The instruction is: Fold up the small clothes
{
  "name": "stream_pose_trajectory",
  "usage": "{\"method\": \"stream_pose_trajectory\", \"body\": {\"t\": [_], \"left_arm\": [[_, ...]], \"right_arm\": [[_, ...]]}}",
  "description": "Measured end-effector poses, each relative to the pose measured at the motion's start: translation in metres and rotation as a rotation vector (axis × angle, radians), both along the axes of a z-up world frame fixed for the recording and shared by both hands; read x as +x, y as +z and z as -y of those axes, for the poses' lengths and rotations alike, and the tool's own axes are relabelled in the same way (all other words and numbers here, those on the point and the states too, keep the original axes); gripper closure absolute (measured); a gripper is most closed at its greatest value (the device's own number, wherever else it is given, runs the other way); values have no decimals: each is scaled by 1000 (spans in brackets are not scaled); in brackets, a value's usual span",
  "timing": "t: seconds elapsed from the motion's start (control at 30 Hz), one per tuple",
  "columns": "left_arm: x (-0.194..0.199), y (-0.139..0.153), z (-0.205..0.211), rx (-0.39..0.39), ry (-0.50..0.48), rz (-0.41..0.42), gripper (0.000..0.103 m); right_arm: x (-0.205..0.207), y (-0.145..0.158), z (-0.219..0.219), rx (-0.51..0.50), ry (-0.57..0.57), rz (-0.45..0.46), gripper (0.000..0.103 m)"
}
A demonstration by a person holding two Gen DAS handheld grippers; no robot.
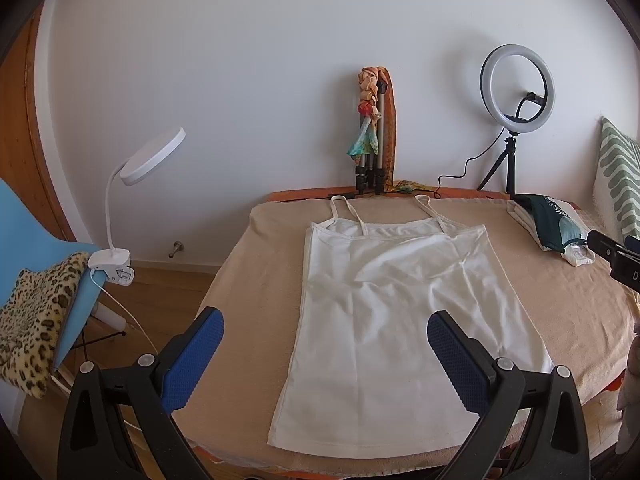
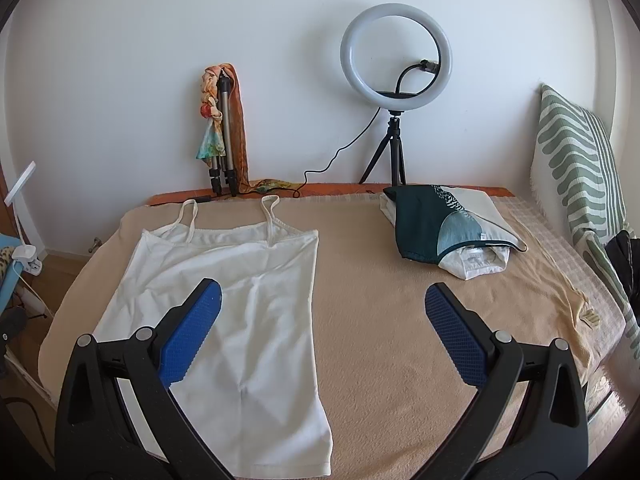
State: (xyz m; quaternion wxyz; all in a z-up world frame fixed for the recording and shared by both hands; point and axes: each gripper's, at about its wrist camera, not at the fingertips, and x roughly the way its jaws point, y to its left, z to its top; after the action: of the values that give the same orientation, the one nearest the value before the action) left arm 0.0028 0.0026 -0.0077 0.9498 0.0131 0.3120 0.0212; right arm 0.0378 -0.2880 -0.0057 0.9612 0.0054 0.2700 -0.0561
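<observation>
A white strappy top lies flat and spread out on the beige blanket, straps toward the wall. It also shows in the right wrist view, at the left. My left gripper is open and empty, held above the top's lower half. My right gripper is open and empty, above the top's right edge and the bare blanket. Part of the right gripper's black body shows at the right edge of the left wrist view.
A pile of folded clothes, dark green on white, lies at the back right of the blanket. A ring light on a tripod, a folded tripod with scarves and a striped cushion stand behind. A clip lamp and a blue chair are left.
</observation>
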Motion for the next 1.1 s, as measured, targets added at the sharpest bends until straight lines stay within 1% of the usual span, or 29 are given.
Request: {"method": "stream_pose_trajectory", "body": {"t": [1.1], "left_arm": [[-1,1,-7,8,12,6,0]], "right_arm": [[-1,-6,1,6,7,-13,0]]}}
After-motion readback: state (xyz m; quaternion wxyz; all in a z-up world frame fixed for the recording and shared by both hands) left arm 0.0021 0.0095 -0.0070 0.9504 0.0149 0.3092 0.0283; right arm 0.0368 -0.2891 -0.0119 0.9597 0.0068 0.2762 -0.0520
